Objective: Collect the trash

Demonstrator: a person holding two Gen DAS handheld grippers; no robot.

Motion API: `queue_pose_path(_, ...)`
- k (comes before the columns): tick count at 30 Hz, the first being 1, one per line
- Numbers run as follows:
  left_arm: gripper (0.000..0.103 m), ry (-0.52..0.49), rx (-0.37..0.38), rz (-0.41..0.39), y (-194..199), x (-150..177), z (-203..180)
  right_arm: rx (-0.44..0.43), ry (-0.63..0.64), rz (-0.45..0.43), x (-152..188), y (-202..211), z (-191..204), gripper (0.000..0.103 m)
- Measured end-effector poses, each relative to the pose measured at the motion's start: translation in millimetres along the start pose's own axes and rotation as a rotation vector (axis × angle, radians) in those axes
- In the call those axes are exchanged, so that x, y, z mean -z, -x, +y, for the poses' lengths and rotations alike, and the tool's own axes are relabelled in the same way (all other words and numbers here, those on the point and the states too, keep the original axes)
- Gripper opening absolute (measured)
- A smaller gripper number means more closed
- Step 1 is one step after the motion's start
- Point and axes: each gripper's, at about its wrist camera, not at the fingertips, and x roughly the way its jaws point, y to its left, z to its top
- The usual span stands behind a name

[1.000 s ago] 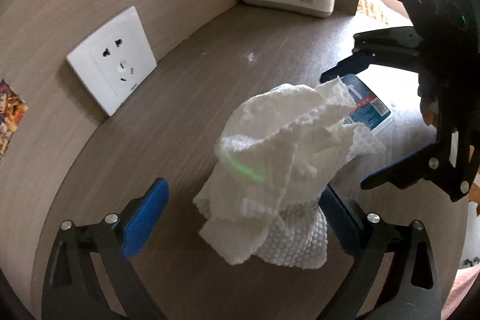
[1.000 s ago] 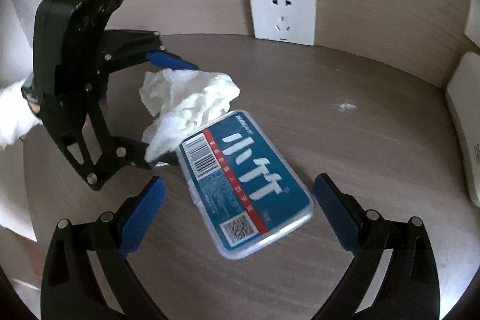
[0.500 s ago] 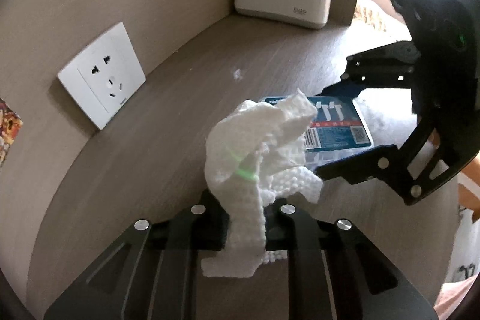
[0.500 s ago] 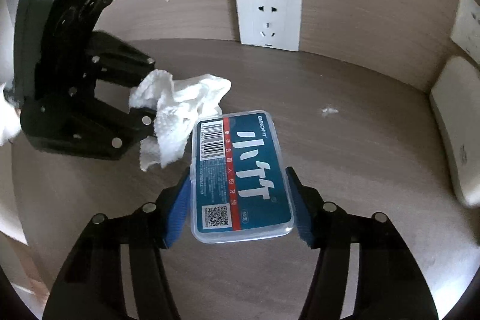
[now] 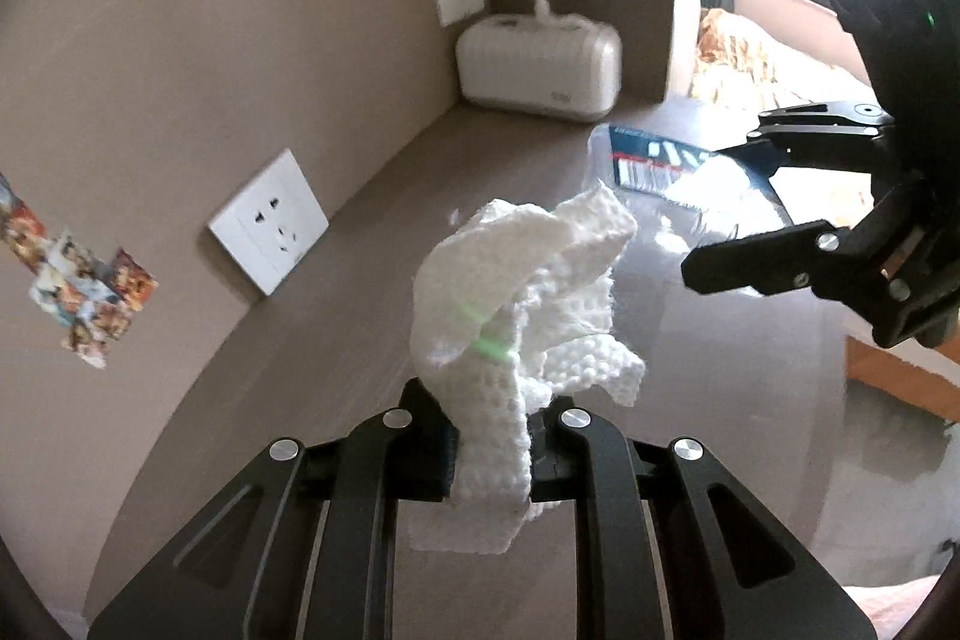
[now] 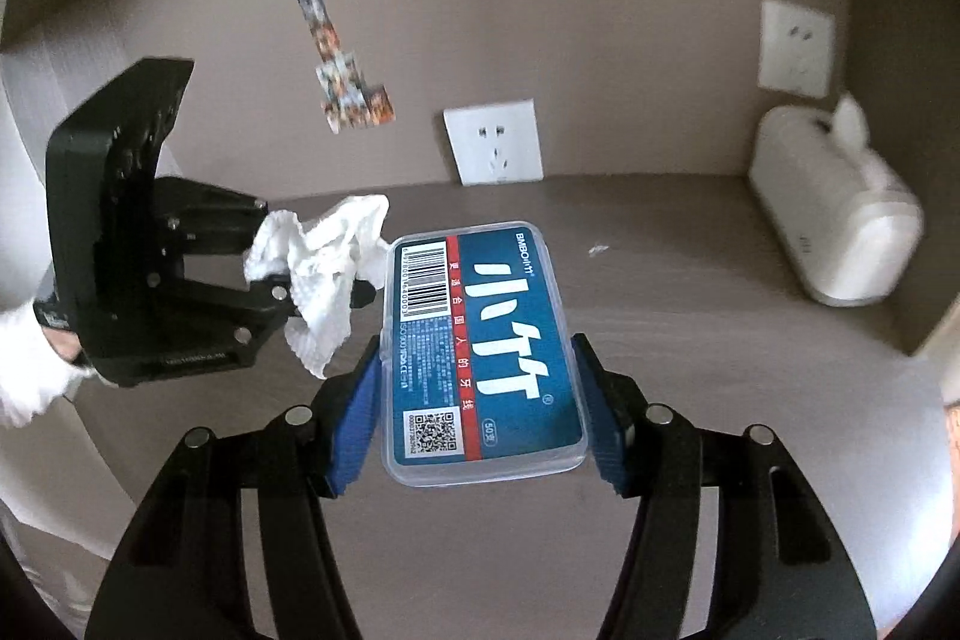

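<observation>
While the left tool (image 5: 489, 451) is clenched on a crumpled white paper towel (image 5: 528, 292), the right tool (image 6: 483, 415) grips a clear plastic box with a blue label (image 6: 483, 340) by its long sides, one blue pad on each edge. Both pieces of trash are lifted clear of the brown bench (image 6: 690, 292); the towel's loose folds rise beyond the left pads and a strip hangs below them. In the right wrist view the towel sits just left of the box's far corner, very near it; whether they touch I cannot tell. A white-sleeved hand (image 6: 30, 370) holds the left tool. Farther back, a small white scrap (image 6: 597, 250) lies on the bench. At the wall stand a white socket (image 6: 493, 142) and a white tissue box (image 6: 834, 226), with stickers (image 6: 345, 70) above.
</observation>
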Motion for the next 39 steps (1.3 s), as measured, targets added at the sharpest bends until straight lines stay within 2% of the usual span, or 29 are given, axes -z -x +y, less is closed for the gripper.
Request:
queue_pose_path(6, 0.015, -0.017, 0.038, -0.025, 43.2, 5.3, -27.8, 0.102, -0.069, -0.045, 20.0, 49.9, 24.8, 0.061)
queue_pose_path(10, 0.015, -0.053, 0.128, -0.061, 59.3, 11.4, -58.2, 0.189, -0.138, -0.075, 42.3, 80.9, 39.9, 0.061)
queue_pose_path(15, 0.015, -0.112, 0.224, -0.068, 64.6, 14.9, -102.6, 0.297, -0.233, -0.082, 82.4, 124.1, 49.3, 0.061)
queue_pose_path(22, 0.015, -0.175, 0.340, -0.034, 52.5, 19.7, -173.2, 0.390, -0.352, -0.093, 139.8, 166.3, 39.8, 0.061)
queue_pose_path(31, 0.015, -0.195, 0.366, 0.070, -6.8, 35.5, -277.8, 0.437, -0.426, -0.073, 227.6, 196.4, -6.3, 0.061)
queue_pose_path(34, 0.015, -0.219, 0.348, 0.101, -37.2, 46.4, -313.7, 0.440, -0.442, -0.058, 258.6, 195.9, -29.0, 0.061)
queue_pose_path(37, 0.015, -0.220, 0.329, 0.172, -77.6, 61.8, -345.8, 0.462, -0.459, -0.025, 294.8, 184.1, -55.2, 0.061)
queue_pose_path(39, 0.015, -0.214, 0.353, 0.211, -106.4, 75.8, -368.1, 0.453, -0.486, -0.017, 316.7, 173.9, -69.7, 0.061)
